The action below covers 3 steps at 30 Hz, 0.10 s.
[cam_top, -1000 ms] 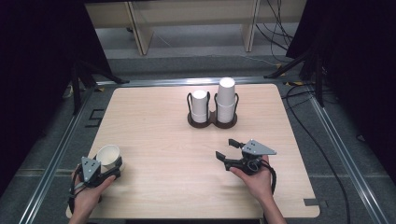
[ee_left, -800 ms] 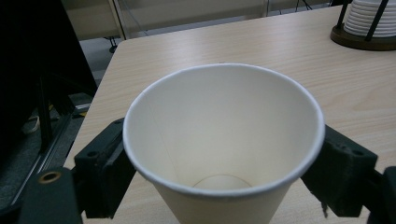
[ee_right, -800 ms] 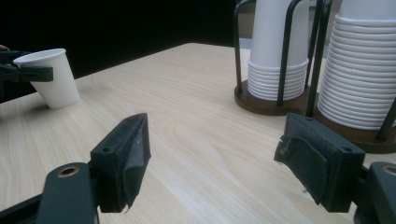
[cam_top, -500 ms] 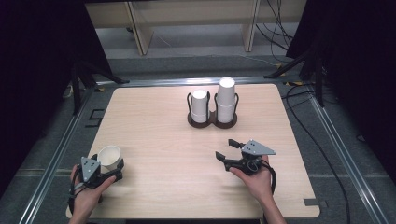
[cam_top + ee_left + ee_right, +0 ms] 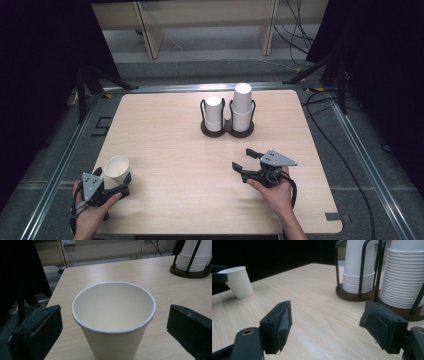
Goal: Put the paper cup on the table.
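Note:
A single white paper cup [image 5: 116,167] stands upright near the table's front left corner. My left gripper [image 5: 112,176] sits around it. In the left gripper view the cup [image 5: 113,312] is between the jaws with a clear gap on each side. The left gripper [image 5: 113,330] is open, and its jaws have just been opening off the cup. My right gripper [image 5: 243,159] hovers open and empty at the front right of the table. Its jaws [image 5: 329,325] point toward the cup holder [image 5: 352,295].
A dark wire holder [image 5: 227,131] at the table's back middle carries two stacks of white cups, the short stack [image 5: 214,112] and the taller stack [image 5: 242,105]. Bare wood lies between the holder and both hands. The table's left edge [image 5: 100,150] runs close beside the single cup.
The left jaws have spread apart and let go of the cup, which stays standing in place. The right hand and gripper have not moved.

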Tool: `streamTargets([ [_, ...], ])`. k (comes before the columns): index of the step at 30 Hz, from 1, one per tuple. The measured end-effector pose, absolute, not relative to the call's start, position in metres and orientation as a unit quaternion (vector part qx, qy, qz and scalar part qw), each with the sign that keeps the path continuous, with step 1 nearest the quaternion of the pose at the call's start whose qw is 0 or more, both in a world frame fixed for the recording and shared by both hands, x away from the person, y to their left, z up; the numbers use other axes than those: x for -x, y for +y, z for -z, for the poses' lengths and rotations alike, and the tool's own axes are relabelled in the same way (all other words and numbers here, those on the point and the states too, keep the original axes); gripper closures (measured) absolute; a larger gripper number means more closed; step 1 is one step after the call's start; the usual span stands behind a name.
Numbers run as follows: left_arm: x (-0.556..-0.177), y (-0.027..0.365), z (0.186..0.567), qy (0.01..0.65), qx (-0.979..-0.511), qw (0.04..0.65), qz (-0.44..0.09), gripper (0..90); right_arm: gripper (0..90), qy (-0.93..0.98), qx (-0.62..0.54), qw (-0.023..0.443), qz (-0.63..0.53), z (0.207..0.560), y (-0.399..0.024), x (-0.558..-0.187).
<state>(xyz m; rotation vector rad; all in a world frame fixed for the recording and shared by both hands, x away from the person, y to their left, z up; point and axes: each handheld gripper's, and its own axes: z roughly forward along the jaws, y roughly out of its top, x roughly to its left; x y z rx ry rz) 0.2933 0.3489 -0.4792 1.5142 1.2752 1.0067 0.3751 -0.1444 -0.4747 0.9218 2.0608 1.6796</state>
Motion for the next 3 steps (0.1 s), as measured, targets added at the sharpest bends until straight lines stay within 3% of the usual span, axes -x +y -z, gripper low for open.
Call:
streamTargets([
  [3, -0.294, 0.3487, 0.4802, 0.516, -0.605, 0.451, -0.406, 0.0, 23.7, 0.719, -0.325, 0.166, -0.592, 0.4745, -0.1447, -0.3756],
])
